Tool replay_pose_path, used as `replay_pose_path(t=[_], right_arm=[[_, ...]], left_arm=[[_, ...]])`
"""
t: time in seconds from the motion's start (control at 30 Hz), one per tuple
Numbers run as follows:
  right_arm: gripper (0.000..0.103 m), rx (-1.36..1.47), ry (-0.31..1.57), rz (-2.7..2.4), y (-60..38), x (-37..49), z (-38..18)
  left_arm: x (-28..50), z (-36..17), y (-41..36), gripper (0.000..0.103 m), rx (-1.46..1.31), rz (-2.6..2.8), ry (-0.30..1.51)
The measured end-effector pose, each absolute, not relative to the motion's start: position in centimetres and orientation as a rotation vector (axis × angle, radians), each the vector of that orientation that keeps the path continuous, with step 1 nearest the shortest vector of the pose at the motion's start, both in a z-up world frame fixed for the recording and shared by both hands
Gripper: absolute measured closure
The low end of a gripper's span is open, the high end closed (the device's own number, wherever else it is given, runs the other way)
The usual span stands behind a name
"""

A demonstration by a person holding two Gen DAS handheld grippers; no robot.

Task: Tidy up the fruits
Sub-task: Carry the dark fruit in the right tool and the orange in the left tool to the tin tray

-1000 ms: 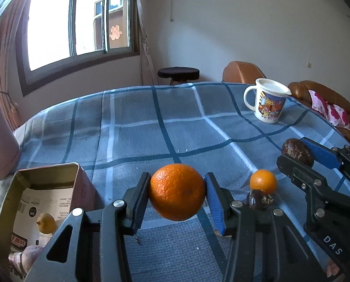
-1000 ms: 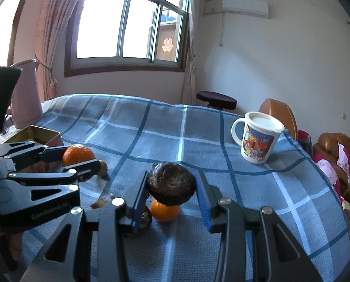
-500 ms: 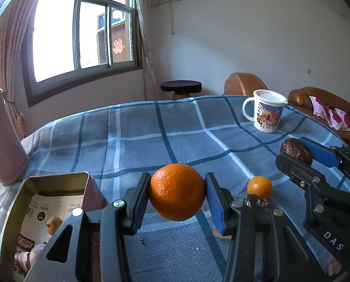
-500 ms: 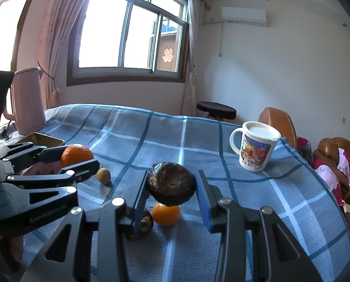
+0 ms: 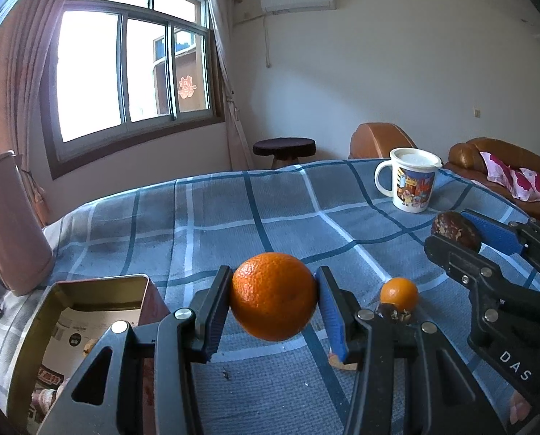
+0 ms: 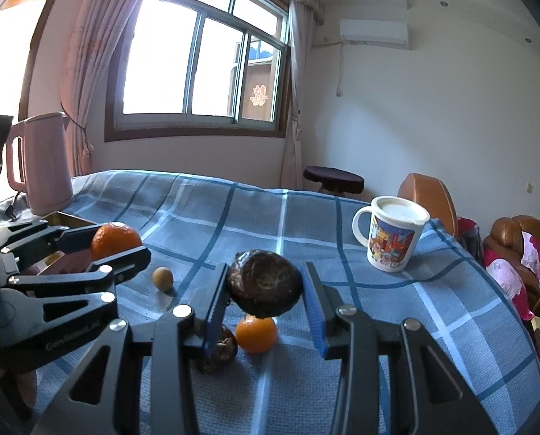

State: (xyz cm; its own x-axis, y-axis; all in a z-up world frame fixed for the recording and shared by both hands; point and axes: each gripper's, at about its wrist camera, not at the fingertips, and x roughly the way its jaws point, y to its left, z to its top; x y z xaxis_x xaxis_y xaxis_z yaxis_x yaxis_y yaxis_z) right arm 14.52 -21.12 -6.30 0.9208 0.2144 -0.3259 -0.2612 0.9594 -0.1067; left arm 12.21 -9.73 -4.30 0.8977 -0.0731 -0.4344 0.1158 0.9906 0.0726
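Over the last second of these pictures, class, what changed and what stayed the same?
Both views tilted upward, showing more wall and window. No fruit was taken or released: the left tool still clamps the orange, the right tool the dark fruit. The small orange stays on the cloth.

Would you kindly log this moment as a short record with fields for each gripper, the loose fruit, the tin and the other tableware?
left gripper: shut on large orange, held above cloth
right gripper: shut on dark brown fruit
loose fruit: small orange, second dark fruit, small tan fruit
open tin: left of the large orange, some items inside
tableware: cartoon mug, pink kettle
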Motion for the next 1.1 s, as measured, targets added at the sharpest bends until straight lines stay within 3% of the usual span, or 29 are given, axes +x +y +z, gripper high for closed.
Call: replay_pose_path(t=[1.1], right_arm=[[0.061, -0.141, 0.221, 0.25, -21.6, 13.0, -5.7]], left_arm=[[9.8, -3.5, -9.4, 0.054, 0.103, -0.071, 0.34]])
